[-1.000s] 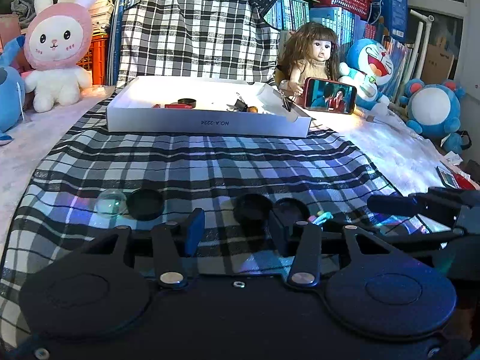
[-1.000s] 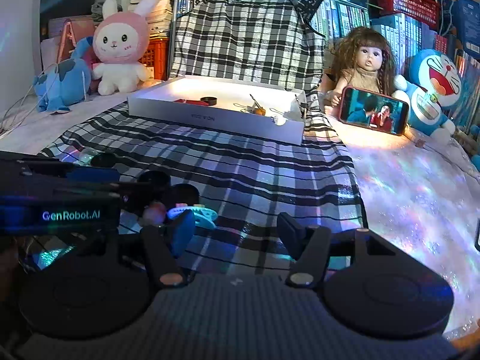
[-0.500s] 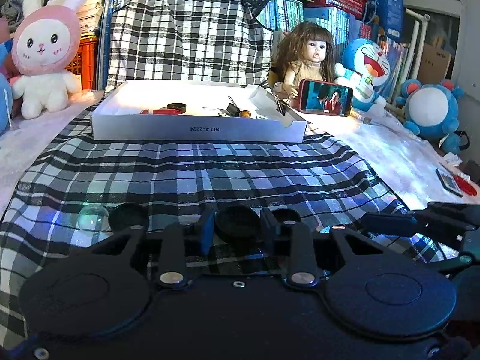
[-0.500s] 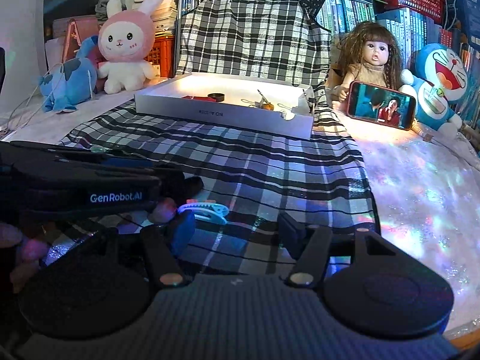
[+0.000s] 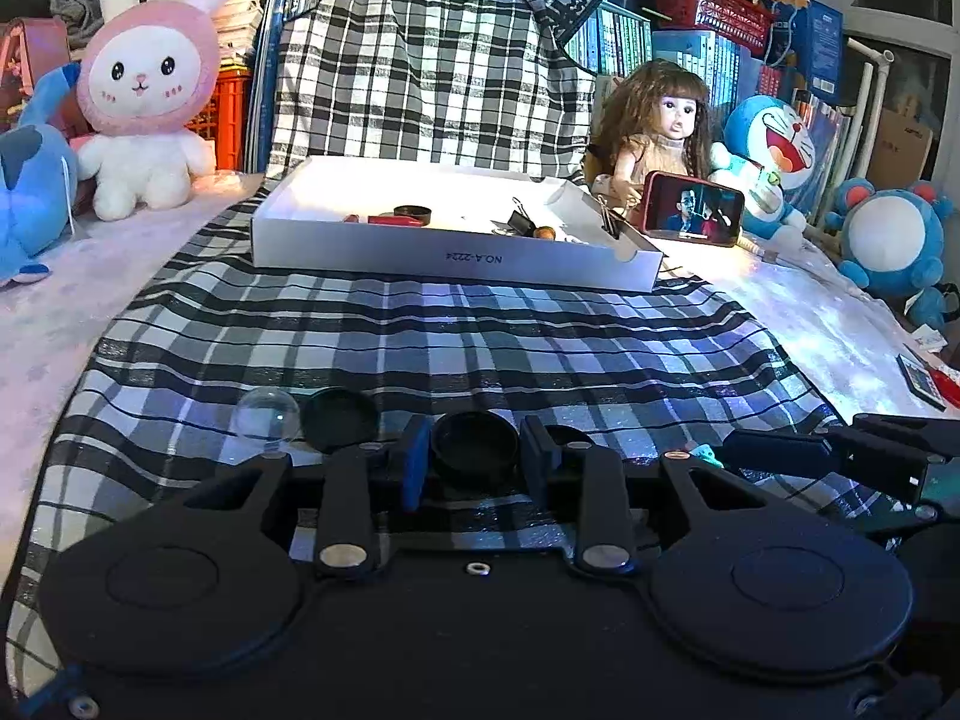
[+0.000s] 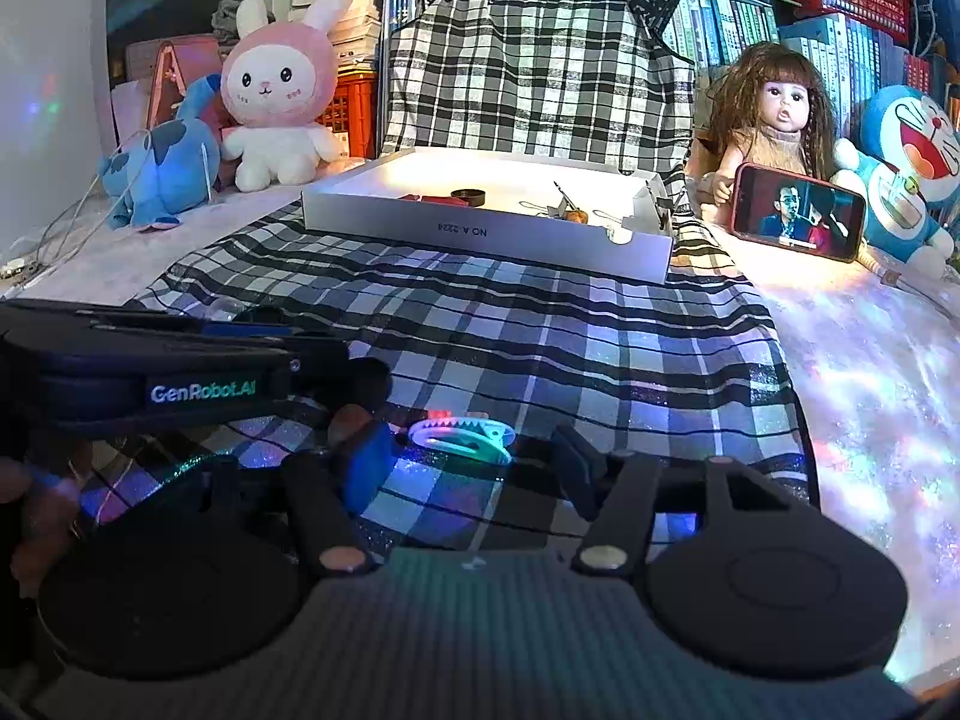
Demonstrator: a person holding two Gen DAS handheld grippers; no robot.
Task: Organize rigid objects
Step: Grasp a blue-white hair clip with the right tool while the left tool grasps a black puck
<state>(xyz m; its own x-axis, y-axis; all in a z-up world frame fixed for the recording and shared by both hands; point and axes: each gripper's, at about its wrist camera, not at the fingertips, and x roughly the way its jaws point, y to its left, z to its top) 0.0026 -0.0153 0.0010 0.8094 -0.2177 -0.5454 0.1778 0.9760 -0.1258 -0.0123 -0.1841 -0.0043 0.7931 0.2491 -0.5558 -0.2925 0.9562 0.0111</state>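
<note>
1. Left wrist view: my left gripper [image 5: 475, 461] has its fingers closed in on a black round cap [image 5: 476, 452]. Both pads look to be touching its sides, low over the checked cloth [image 5: 420, 330], well short of the white box [image 5: 456, 255]. I cannot tell whether the cap has left the cloth.

2. Step in hand, as I judge it: picking up loose hard items and carrying them to the box. The box already holds a black cap, something red, binder clips and a small brown piece.

3. On the near side from the box, left of the held cap, sit a second black cap [image 5: 339, 427] and, touching it, a clear glass ball [image 5: 266, 415]. Another dark round thing shows just right of the gripper, mostly hidden.

4. Right wrist view: my right gripper [image 6: 465, 468] stands wide apart and holds nothing. A pale toothed hair clip [image 6: 462, 439] lies on the cloth just ahead, between the fingertips but touching neither.

5. Next move calls for a firm pinch on the cap, a straight lift, then travel forward over the box's near wall before letting go. The cap's smooth round side could slip if my squeeze is off-centre.

6. The ball may roll if nudged; I'd keep clear of it.
</note>
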